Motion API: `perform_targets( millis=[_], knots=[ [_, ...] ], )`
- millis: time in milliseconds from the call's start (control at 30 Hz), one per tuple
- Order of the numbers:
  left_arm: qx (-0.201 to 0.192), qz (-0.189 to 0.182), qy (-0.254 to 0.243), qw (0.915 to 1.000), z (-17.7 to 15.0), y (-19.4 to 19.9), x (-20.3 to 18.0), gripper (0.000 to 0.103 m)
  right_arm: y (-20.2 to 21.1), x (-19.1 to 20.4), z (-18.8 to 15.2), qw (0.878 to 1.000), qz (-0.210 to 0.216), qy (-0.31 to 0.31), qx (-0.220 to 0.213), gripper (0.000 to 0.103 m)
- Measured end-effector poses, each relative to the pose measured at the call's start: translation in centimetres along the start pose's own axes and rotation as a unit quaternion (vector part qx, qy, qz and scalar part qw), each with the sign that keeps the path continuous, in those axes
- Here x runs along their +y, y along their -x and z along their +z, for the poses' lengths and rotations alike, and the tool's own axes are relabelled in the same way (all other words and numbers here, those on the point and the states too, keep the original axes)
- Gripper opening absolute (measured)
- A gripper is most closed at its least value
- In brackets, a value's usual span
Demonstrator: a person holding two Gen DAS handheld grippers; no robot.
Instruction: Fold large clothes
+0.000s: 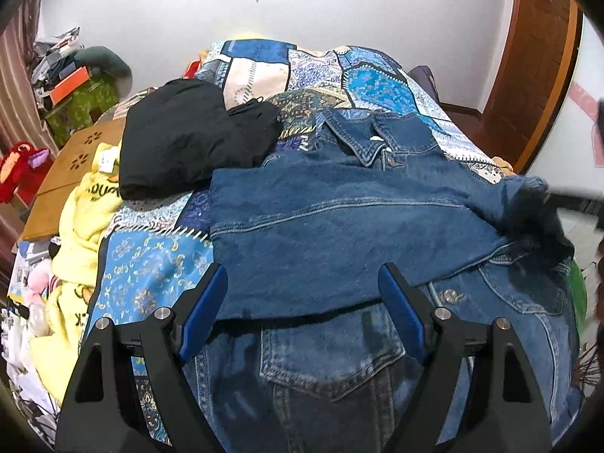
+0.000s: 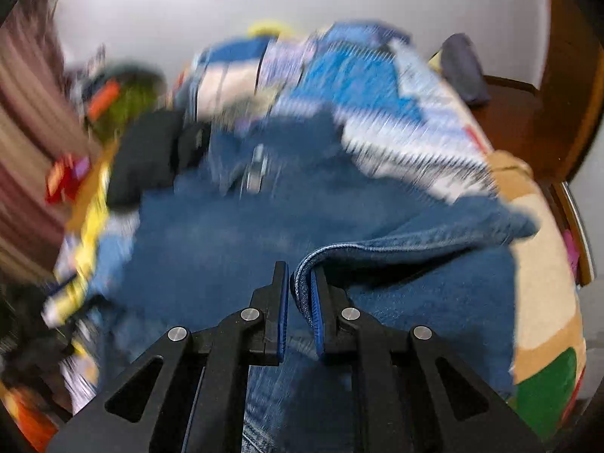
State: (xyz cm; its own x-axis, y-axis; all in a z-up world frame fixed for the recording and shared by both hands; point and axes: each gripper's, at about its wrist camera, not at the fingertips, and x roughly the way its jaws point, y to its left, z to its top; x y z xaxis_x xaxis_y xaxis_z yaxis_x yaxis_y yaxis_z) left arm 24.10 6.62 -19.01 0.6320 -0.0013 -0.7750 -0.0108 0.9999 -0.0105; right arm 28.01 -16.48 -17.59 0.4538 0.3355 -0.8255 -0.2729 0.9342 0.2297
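Note:
A blue denim jacket (image 1: 339, 226) lies front up on the patchwork quilt (image 1: 151, 260), collar toward the far wall, with one sleeve folded across its chest. My left gripper (image 1: 302, 283) is open and empty, its blue pads either side of the jacket's lower front just above a chest pocket. My right gripper (image 2: 300, 279) is shut on a folded denim edge (image 2: 304, 283) of the jacket (image 2: 226, 234) and holds it lifted above the body of the garment. The right wrist view is motion blurred.
A folded black garment (image 1: 188, 139) lies on the quilt left of the jacket. A yellow cloth (image 1: 83, 219) and a wooden board (image 1: 68, 173) sit at the bed's left side, with clutter and toys beyond. A wooden door (image 1: 536, 60) stands at the right.

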Motion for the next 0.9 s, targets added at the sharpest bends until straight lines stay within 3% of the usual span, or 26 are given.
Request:
perform_targets(
  millis=[100, 200, 300, 400, 533, 700, 900],
  knots=[
    [0.006, 0.001, -0.002, 1.0000, -0.3, -0.2, 0.1, 0.081, -1.4, 0.8, -0.9, 0.999, -0.021, 0.026, 0.033, 0.018],
    [0.008, 0.001, -0.009, 0.9999, -0.3, -0.3, -0.5, 0.081, -1.2, 1.1, -1.4, 0.996, -0.012, 0.051, 0.072, 0.040],
    [0.005, -0.006, -0.019, 0.9998, 0.1, -0.1, -1.5, 0.081, 0.0, 1.2, -1.6, 0.996, -0.007, 0.058, 0.068, 0.043],
    [-0.009, -0.016, -0.045, 0.9988, 1.4, 0.5, -3.7, 0.081, 2.1, 0.1, -1.6, 0.997, -0.018, 0.058, 0.042, 0.043],
    [-0.029, -0.032, -0.081, 0.9958, 3.3, 1.1, -7.0, 0.081, 4.7, -1.6, -1.2, 0.996, -0.070, 0.053, -0.012, 0.046],
    [-0.051, -0.073, -0.133, 0.9872, 6.2, 1.6, -13.0, 0.081, 8.2, -5.5, -1.1, 0.989, -0.127, 0.023, -0.074, 0.060],
    [-0.023, -0.131, -0.189, 0.9729, 8.0, -0.7, -20.1, 0.081, 9.7, -10.6, -1.7, 0.980, -0.166, -0.041, -0.105, 0.060]
  ],
)
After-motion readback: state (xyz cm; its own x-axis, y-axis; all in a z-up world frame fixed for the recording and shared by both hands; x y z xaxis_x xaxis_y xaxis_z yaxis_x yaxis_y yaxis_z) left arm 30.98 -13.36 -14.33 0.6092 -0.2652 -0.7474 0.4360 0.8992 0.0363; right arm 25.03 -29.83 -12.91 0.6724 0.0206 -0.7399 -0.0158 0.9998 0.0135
